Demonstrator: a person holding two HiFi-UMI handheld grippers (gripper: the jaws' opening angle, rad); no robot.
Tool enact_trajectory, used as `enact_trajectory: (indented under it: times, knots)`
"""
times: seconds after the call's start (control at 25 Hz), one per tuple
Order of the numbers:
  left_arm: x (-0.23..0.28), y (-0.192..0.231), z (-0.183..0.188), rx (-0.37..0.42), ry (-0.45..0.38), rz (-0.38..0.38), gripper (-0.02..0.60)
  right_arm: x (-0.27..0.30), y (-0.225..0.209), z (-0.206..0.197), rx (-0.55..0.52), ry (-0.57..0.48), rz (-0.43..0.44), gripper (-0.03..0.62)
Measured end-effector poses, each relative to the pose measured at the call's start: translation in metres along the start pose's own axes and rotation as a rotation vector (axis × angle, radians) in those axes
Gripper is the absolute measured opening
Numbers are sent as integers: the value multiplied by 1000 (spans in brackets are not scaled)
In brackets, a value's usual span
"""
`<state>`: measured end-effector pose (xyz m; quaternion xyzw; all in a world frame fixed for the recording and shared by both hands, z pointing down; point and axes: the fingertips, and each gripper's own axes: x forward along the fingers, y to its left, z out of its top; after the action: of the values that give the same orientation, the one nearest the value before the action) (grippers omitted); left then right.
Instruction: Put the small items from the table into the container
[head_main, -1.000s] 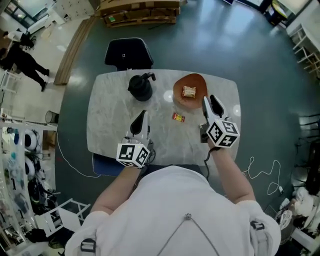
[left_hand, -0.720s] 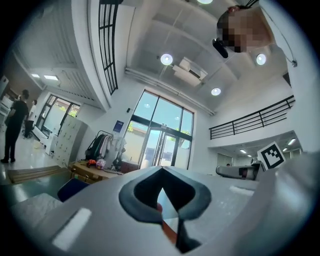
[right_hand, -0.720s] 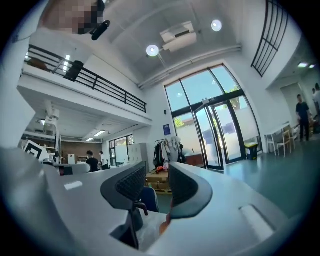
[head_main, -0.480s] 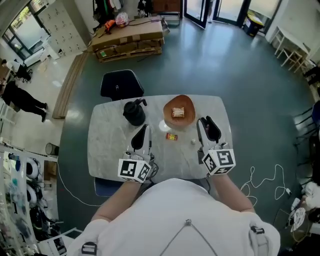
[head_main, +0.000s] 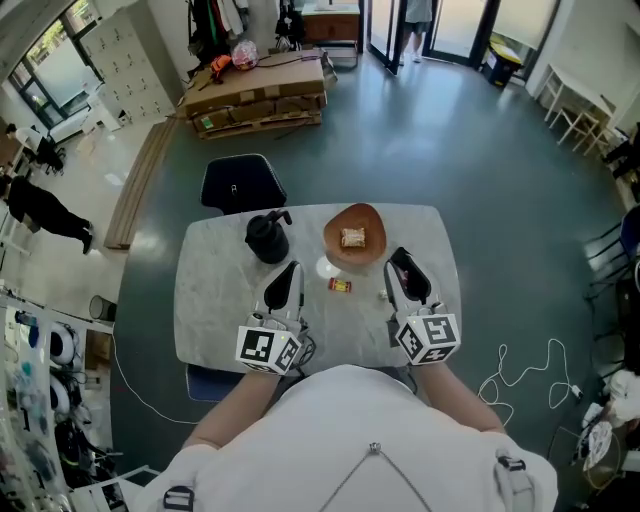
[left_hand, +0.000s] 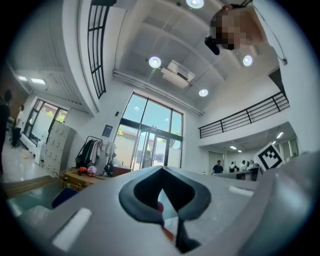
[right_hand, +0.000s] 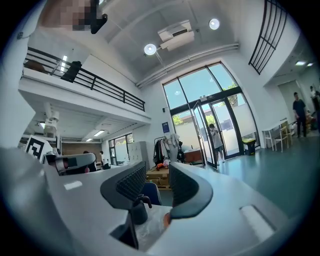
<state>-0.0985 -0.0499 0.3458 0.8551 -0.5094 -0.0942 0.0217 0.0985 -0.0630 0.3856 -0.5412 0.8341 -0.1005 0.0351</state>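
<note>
The person's forearms reach out over the near edge of the table (head_main: 210, 300), both grippers held about level and pointing far. The left gripper (head_main: 289, 271) is closed and empty. The right gripper (head_main: 400, 268) is opening its jaws, with nothing between them. A small snack (head_main: 340, 285) lies between the two grippers, just near of the bowl (head_main: 371, 221).

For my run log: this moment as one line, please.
left tongs shut | right tongs open | both empty | candy on table

Head view steeply down on the table (head_main: 210, 300); both gripper views level, toward the glass doors (left_hand: 150, 142).
</note>
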Motion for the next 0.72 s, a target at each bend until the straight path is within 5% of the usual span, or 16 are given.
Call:
enact_trajectory:
  times: [0.4,0.72]
  knots:
    - [0,2,6,-39,-37,14,3,0,-11,4,-5,-5,-14,173]
    - [-7,23,-14,-81,-9,70,3,14,-37,-31,-9,98,-44,173]
